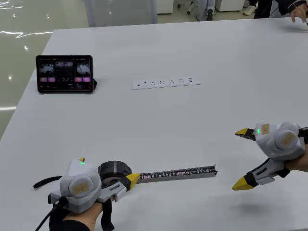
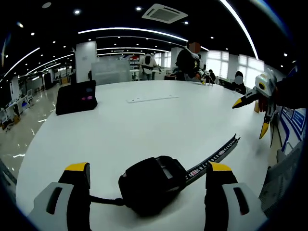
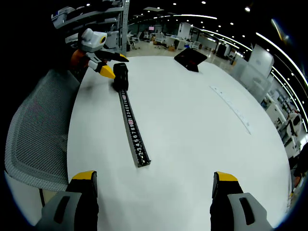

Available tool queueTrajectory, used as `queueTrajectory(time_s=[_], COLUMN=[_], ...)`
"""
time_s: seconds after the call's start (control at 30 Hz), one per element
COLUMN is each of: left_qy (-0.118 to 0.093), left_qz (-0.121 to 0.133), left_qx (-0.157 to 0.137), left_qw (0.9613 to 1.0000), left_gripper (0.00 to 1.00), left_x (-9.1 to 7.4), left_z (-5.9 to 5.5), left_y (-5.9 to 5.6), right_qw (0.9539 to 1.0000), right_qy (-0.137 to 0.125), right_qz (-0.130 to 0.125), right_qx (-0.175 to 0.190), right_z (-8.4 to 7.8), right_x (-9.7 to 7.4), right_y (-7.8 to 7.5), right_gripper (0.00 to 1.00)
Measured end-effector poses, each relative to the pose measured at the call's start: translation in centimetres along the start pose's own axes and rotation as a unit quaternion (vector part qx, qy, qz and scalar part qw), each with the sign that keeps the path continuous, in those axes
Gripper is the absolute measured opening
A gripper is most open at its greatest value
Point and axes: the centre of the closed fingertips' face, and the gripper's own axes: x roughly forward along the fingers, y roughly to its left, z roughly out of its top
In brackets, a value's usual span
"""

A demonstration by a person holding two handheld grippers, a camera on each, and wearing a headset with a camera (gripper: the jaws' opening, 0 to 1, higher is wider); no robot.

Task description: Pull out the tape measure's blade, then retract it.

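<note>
1. We see open room on the white table between the near grippers and the far power strip. A tablet stands far left, near the edge.
2. The tape measure lies near left, and its blade is drawn out flat to the right.
3. The left gripper has its jaws apart around the tape measure, not clamping it. The right gripper hovers beyond the blade's end, jaws apart and empty.
</note>
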Motion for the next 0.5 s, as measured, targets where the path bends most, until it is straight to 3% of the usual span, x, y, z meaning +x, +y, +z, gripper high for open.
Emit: queueTrajectory(time_s=[0.1, 0.17, 0.23, 0.33, 0.5], left_qy=[-0.01, -0.011, -0.017, -0.021, -0.048], left_qz=[0.014, 0.037, 0.041, 0.047, 0.049], left_qx=[-0.015, -0.036, -0.045, -0.05, -0.047], left_qw=[0.9998, 0.9986, 0.998, 0.9975, 0.9965], left_gripper=[0.97, 0.98, 0.99, 0.99, 0.99], left_x=[0.5, 0.6, 0.6, 0.5, 0.5], left_z=[0.0, -0.3, -0.5, -0.6, 0.1], left_y=[0.6, 1.6, 1.9, 1.9, 1.4], right_qw=[1.0, 0.9998, 0.9991, 0.9984, 0.997], right_qy=[0.006, 0.012, 0.023, 0.028, 0.041], right_qz=[0.005, 0.014, 0.023, 0.03, 0.041], right_qx=[-0.005, -0.01, -0.029, -0.038, -0.051], right_z=[0.3, 0.2, 0.0, 0.6, 0.4], right_x=[1.0, 1.8, 2.5, 3.0, 4.1], right_y=[-0.2, -0.2, -0.2, 0.2, 0.1], right_gripper=[0.96, 0.96, 0.94, 0.91, 0.82])
